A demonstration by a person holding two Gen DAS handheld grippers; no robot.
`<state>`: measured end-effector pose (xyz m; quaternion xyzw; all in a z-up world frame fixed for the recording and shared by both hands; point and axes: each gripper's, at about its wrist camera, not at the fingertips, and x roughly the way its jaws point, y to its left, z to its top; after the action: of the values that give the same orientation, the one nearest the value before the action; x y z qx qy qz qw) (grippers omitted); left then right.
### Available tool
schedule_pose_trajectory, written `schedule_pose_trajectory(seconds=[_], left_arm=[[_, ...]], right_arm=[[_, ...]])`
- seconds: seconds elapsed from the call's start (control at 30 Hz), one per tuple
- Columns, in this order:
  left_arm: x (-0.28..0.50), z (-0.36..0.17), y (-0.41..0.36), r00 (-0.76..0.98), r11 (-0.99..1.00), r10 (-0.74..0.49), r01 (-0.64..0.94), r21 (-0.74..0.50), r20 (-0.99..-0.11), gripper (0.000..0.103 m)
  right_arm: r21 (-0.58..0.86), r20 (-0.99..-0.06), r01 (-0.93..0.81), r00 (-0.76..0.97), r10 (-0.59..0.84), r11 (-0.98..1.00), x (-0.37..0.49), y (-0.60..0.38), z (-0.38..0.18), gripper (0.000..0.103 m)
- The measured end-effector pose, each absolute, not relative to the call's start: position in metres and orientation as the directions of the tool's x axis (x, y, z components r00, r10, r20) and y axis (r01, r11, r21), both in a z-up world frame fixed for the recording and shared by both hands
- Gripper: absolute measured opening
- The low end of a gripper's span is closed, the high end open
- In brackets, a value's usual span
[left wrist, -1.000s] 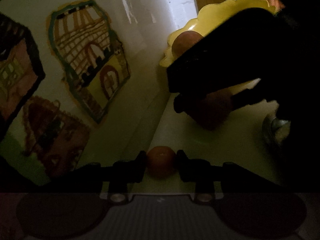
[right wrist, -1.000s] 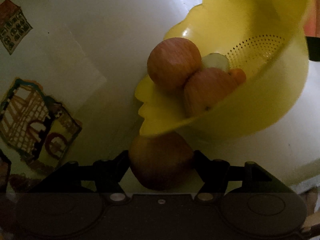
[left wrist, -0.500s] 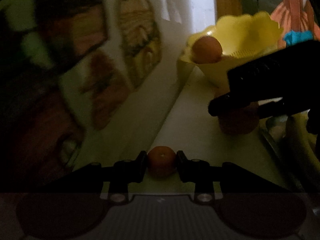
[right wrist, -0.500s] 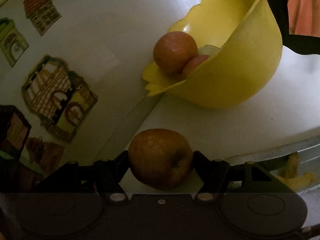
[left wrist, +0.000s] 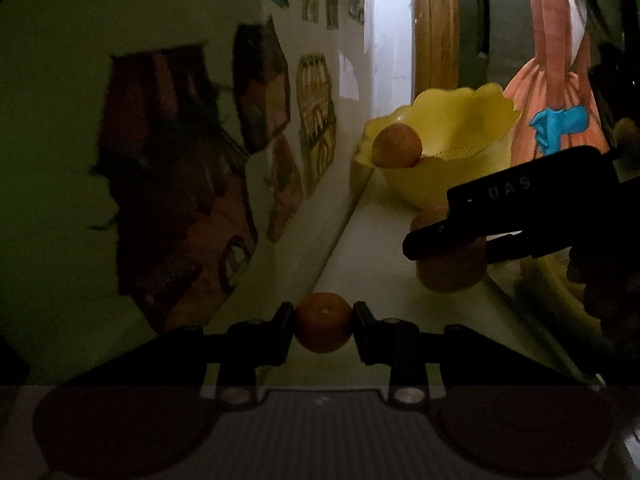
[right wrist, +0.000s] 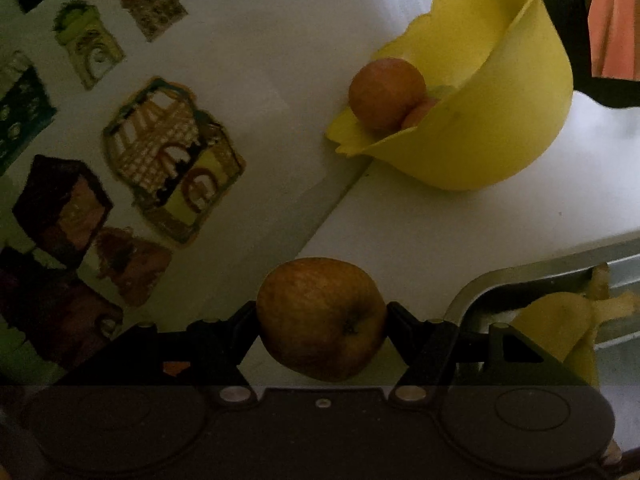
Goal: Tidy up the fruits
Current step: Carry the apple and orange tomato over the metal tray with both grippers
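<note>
My left gripper (left wrist: 324,328) is shut on a small orange fruit (left wrist: 323,327), held low over the white counter. My right gripper (right wrist: 322,320) is shut on a brownish apple (right wrist: 320,318); the same apple (left wrist: 448,268) shows in the left wrist view under the black right gripper body. A yellow colander bowl (right wrist: 500,128) stands at the counter's far end against the wall, holding an apple (right wrist: 386,94) on its rim side and more fruit behind it. In the left wrist view the bowl (left wrist: 440,152) lies ahead and to the right.
A white wall with several children's drawings (right wrist: 172,160) runs along the left. A metal sink (right wrist: 540,276) with a banana peel (right wrist: 560,328) lies at the right. A person in an orange dress (left wrist: 560,92) stands beyond the bowl.
Both grippers have drawn back from the yellow bowl, each keeping its fruit. The bowl now looks smaller and farther away in both views.
</note>
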<state>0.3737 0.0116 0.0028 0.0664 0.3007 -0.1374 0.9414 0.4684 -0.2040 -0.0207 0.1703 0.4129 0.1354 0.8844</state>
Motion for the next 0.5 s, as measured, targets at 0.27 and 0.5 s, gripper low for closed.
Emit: schedule_pose_trajectory(seconds=[0.27, 0.5], left_arm=[[0.345, 0.032, 0.022, 0.792, 0.949, -0.235, 0.313, 0.045, -0.563, 0.035], [0.312, 0.046, -0.004, 0.765, 0.938, -0.295, 0.347, -0.019, -0.572, 0.035]], right_arm=[[0.387, -0.644, -0.115, 0.676, 0.358, 0.915, 0.430, -0.219, 0.020, 0.070], [0.380, -0.628, -0.085, 0.707, 0.324, 0.921, 0.401, -0.243, 0.055, 0.070]])
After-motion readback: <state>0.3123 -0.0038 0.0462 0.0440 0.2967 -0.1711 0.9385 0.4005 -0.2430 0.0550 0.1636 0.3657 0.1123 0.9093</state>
